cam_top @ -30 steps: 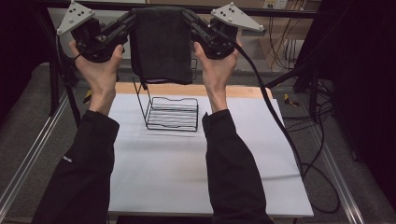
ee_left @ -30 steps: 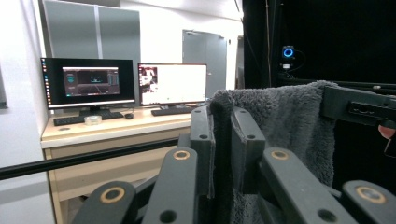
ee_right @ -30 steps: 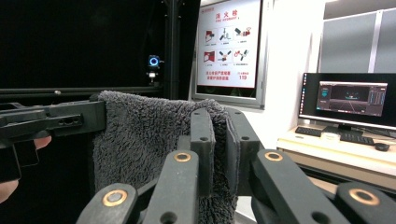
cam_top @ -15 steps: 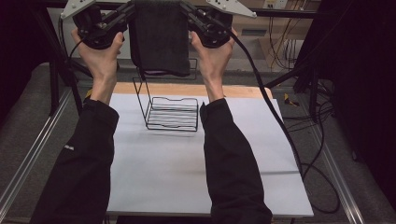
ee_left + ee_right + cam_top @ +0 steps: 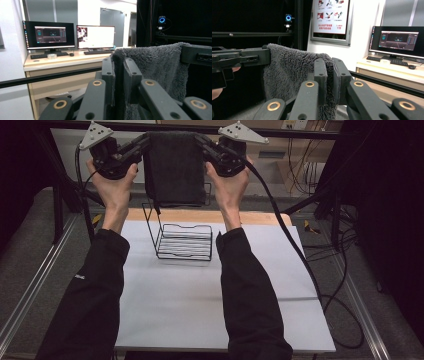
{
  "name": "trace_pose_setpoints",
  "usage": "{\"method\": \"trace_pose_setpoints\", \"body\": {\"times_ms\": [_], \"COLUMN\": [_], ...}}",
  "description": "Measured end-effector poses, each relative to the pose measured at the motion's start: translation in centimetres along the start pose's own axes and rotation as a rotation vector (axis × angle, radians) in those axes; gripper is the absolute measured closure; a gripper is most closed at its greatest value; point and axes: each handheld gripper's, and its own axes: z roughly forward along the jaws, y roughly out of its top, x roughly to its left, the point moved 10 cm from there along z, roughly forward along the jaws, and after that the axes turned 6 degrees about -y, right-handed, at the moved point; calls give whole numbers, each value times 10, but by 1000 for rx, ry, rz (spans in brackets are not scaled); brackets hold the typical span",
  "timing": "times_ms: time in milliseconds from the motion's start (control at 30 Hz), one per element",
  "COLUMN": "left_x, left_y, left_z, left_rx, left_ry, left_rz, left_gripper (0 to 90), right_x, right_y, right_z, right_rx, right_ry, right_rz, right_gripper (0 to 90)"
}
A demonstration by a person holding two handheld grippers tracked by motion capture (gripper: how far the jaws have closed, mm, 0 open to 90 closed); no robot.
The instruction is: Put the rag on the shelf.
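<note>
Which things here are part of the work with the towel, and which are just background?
In use: dark grey towel, held up by its top corners; left gripper and right gripper, each shut on it; black wire rack on the table below.

Just there: white table, monitors, keyboards, wall poster, floor cables.

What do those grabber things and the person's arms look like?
Each black two-jaw left gripper and right gripper carries a grey three-cornered plate with small holes. The jaws are flat black bars on linked arms with brass-coloured rivets. A black cable trails from the right one. The person wears long black sleeves.
</note>
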Motion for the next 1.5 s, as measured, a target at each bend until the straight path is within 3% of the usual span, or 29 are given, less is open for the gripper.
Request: {"method": "trace_pose_setpoints", "body": {"times_ms": [833,1333,1500], "left_x": [-4,-14,-14], "left_y": [-58,-59,-58], "left_z": [-9,-27,-28], "left_rx": [82,46,45], "left_ry": [-45,-80,-73], "left_rz": [0,20,27], "left_gripper": [805,805,806], "right_x": [3,16,16], "right_y": [-58,-58,-57], "right_z": [-7,-25,-26], "right_rx": [127,114,113], "right_ry": [19,67,69], "right_rz": [-28,-76,-81], "right_gripper": [836,835,835]}}
